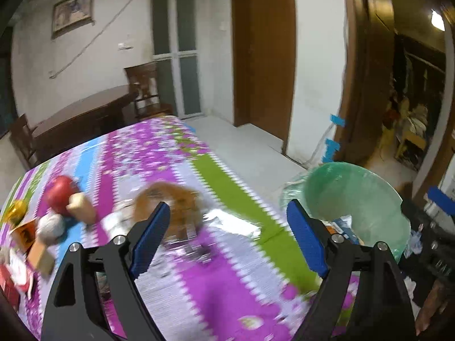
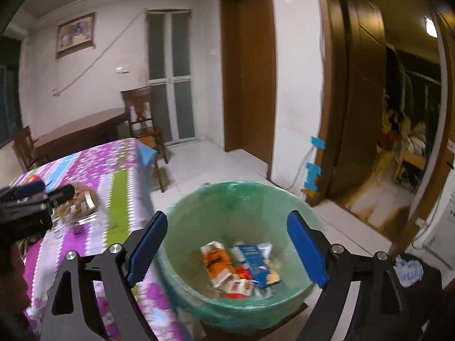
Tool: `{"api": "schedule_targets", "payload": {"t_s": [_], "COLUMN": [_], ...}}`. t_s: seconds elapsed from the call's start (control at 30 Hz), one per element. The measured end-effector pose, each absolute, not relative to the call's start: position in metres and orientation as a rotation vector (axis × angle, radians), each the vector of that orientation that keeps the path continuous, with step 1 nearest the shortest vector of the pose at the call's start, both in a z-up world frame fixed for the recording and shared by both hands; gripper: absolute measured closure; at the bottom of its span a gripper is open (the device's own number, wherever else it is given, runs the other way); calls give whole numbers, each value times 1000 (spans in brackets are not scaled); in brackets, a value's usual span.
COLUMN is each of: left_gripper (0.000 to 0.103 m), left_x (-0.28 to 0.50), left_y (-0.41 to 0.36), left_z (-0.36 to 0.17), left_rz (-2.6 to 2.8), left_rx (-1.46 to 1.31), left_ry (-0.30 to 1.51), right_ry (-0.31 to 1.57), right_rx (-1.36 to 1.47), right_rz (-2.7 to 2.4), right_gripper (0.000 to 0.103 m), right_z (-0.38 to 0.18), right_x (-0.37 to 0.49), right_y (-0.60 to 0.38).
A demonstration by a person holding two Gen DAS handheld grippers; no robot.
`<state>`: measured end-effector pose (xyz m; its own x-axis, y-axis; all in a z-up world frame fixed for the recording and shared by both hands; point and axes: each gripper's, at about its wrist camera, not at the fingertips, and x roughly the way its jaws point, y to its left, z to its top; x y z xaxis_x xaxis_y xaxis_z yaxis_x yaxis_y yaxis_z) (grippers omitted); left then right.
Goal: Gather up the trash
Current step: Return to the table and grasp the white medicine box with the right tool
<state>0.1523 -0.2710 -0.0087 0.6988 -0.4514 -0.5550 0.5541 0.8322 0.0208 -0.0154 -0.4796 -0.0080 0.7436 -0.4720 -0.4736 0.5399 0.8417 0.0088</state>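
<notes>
- Starting at the far left of the left wrist view, a cluster of small items is seen on the patterned tablecloth (image 1: 216,281), left of the left gripper's (image 1: 229,231) left finger: a gold-coloured piece (image 1: 15,210), a red round object (image 1: 61,194), a beige object (image 1: 82,207) and a grey-white ball (image 1: 51,227). All are blurred and cannot be identified further.
- Ahead of the left finger, a brown crumpled wrapper (image 1: 170,201) lies on the cloth, with a silvery foil piece (image 1: 236,223) beside it, ahead of the gap between the jaws.
- The left gripper's jaws are spread wide and nothing is held between the blue pads (image 1: 150,238); only tablecloth is seen in the gap.
- Beyond the right finger of the left gripper, the green-lined trash bin (image 1: 355,193) stands off the table edge.
- In the right wrist view, the left gripper (image 2: 42,196) is seen at far left, over the table, near the brown wrapper (image 2: 82,199).
- The right gripper (image 2: 227,247) is likewise wide open and empty, held above the bin (image 2: 236,199), whose mouth fills the gap between its fingers.
- Inside the bin, an orange-and-white carton (image 2: 217,261), a red-and-white pack (image 2: 239,285) and a blue packet (image 2: 256,261) are seen lying at the bottom.
- At far right, beside the right finger, a crumpled blue-white item (image 2: 408,271) rests on a dark surface.
</notes>
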Motion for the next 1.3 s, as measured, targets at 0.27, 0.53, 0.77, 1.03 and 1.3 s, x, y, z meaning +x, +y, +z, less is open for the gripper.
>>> {"api": "schedule_targets", "payload": {"t_s": [0.27, 0.53, 0.77, 1.03, 1.3], "left_gripper": [17, 17, 17, 16, 16], "left_x": [153, 145, 112, 89, 86], "left_y": [-155, -13, 97, 179, 213], "left_z": [0, -15, -18, -27, -44], "left_rz": [-392, -143, 41, 147, 160], "left_rx": [77, -75, -171, -329, -392], "left_ry": [552, 621, 612, 614, 649], "right_ry": [463, 498, 577, 882, 1074], "right_rx": [44, -69, -173, -310, -333], "right_rz": [-349, -53, 452, 829, 862], "right_gripper": [16, 16, 14, 6, 6], "right_z": [2, 13, 18, -5, -46], "right_x": [16, 78, 134, 231, 295], "right_y": [-399, -292, -162, -39, -5]}}
